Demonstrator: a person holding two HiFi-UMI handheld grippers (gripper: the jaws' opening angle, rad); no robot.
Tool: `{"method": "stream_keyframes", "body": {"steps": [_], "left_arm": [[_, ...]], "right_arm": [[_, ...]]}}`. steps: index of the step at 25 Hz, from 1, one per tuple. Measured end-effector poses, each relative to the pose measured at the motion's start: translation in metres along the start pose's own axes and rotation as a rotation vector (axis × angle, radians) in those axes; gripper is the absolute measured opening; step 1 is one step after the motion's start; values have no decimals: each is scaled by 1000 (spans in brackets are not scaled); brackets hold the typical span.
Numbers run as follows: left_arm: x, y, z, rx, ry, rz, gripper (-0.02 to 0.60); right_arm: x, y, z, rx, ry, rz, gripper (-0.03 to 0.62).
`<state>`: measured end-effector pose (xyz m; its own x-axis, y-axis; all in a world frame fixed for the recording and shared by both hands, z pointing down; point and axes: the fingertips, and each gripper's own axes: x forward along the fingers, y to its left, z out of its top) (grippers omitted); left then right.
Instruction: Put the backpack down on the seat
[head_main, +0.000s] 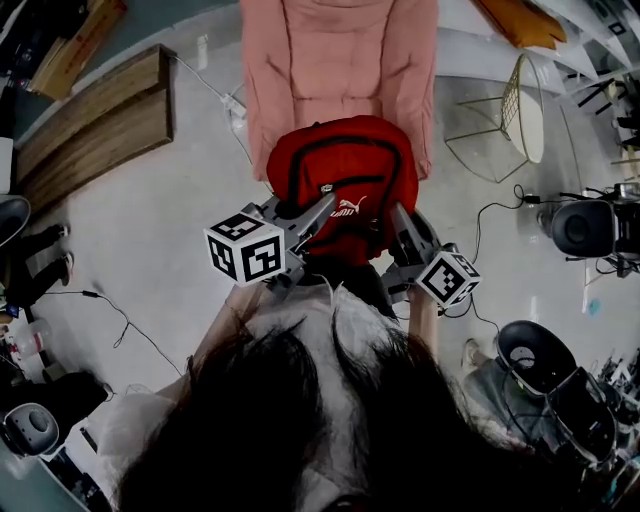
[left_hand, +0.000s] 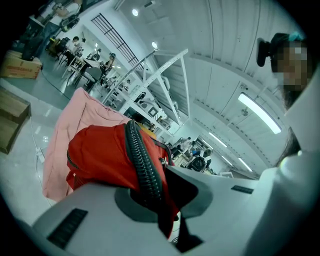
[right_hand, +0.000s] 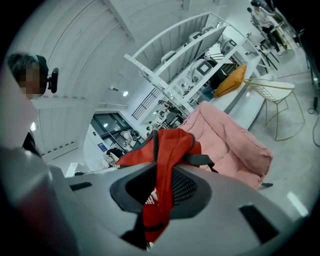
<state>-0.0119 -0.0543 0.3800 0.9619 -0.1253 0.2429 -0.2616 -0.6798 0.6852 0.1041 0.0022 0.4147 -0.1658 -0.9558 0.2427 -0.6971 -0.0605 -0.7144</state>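
nearest the camera, the person's dark hair filled the bottom of the head view. just beyond it, the left gripper was clamped tight on a fold of the red backpack beside its black zipper. the right gripper was closed on a red shoulder strap, with the padding keeping its jaws slightly apart. the backpack hung between the two grippers, lifted clear of the floor. its upper part overlapped the near edge of the pink padded seat, but no view showed whether its bottom touched the seat. farther off stood a wire chair to the right and wooden boards to the left.

the step in hand looked like carrying the backpack forward over the seat, with the setting down not yet done. to do it well, both grips would need to hold firm while the backpack passed the near edge toward the middle of the cushion. the two hands should be level so it would not swing or twist. the lowering should be slow, until the soft cushion took the weight and the strap went slack, and only then should the jaws part. released at the near edge, the limp backpack would likely slump off onto the floor.
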Motion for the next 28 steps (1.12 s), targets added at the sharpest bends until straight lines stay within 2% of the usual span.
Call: {"method": "stream_keyframes", "body": {"steps": [9, 14, 18, 23, 28], "left_arm": [[25, 43, 26, -38, -61, 99, 51], [68, 80, 37, -64, -102, 207, 51], [99, 111, 43, -117, -108, 285, 51], [120, 144, 59, -180, -113, 362, 51], [131, 175, 73, -203, -107, 426, 51]], "right_arm": [[65, -23, 27, -30, 68, 81, 77], [116, -65, 42, -39, 171, 156, 77], [155, -96, 51, -41, 263, 200, 77], [202, -115, 69, -75, 357, 249, 77], [240, -127, 73, -66, 412, 267, 77]]}}
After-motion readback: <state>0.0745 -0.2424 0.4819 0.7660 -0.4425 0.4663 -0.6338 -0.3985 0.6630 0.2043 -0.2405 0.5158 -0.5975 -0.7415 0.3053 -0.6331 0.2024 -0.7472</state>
